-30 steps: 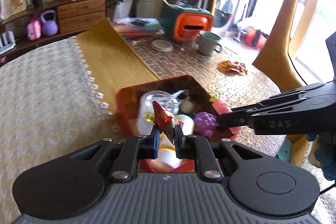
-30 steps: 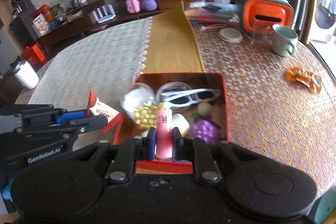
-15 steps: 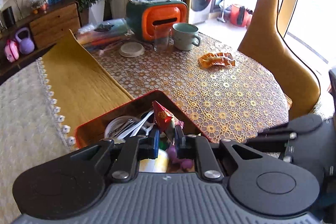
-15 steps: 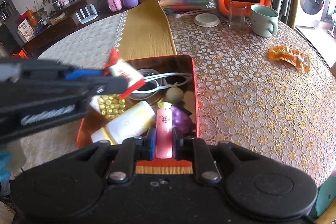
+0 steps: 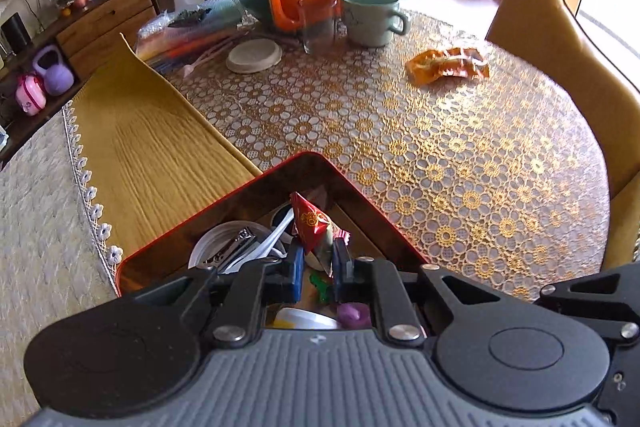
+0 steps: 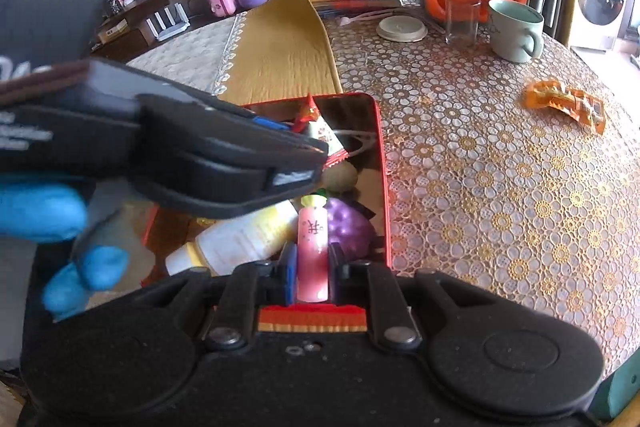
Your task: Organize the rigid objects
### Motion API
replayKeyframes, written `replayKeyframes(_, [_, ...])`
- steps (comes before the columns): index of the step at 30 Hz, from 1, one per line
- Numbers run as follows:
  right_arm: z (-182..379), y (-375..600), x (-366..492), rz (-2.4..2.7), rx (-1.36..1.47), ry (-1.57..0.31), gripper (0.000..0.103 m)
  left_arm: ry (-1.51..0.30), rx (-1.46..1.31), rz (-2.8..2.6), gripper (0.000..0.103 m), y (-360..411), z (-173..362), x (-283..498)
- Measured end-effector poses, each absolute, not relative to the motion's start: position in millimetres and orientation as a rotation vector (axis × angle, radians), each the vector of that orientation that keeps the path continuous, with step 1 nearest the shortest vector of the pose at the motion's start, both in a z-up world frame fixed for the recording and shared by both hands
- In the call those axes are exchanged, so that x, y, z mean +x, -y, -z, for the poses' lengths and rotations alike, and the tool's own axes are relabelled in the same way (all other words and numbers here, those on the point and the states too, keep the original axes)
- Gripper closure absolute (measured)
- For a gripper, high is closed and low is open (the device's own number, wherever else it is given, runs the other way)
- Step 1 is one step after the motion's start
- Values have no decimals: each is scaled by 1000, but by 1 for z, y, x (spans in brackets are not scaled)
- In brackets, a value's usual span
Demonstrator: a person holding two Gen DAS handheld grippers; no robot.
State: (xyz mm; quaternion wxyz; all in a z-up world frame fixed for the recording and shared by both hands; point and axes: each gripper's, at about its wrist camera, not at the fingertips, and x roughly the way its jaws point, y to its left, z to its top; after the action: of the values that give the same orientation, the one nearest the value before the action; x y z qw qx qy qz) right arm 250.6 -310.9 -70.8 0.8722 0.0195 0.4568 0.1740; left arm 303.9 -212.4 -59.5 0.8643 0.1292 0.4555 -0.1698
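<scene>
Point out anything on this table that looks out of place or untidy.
A crumpled orange snack wrapper lies alone on the gold lace tablecloth, apart from the red-rimmed tray that holds the other small items. Behind the clear glass, a stack of plastic-wrapped packets sprawls loosely. Nothing looks spilled or broken.

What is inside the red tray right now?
In the red tray: a yellow-white bottle, purple grapes, a small round ball, nail clippers on a white lid. The grippers cover the rest.
</scene>
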Motion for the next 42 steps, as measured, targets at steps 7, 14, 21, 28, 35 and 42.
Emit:
replayKeyframes(7, [78, 311, 251, -362, 53, -969, 86, -996, 287, 341, 89, 214, 74, 307])
replayKeyframes(14, [81, 314, 249, -345, 85, -975, 78, -1002, 243, 354, 88, 207, 72, 305])
replayKeyframes(21, [71, 318, 240, -342, 118, -942, 71, -949, 157, 397, 81, 197, 46, 289])
replayKeyframes(28, [60, 318, 230, -331, 124, -916, 67, -956, 144, 381, 78, 186, 40, 282])
replayKeyframes(35, [43, 319, 213, -347, 127, -860, 62, -887, 70, 418, 78, 157, 15, 257])
replayKeyframes(42, [25, 312, 189, -368, 92, -770, 45, -793, 56, 407, 78, 122, -4, 215])
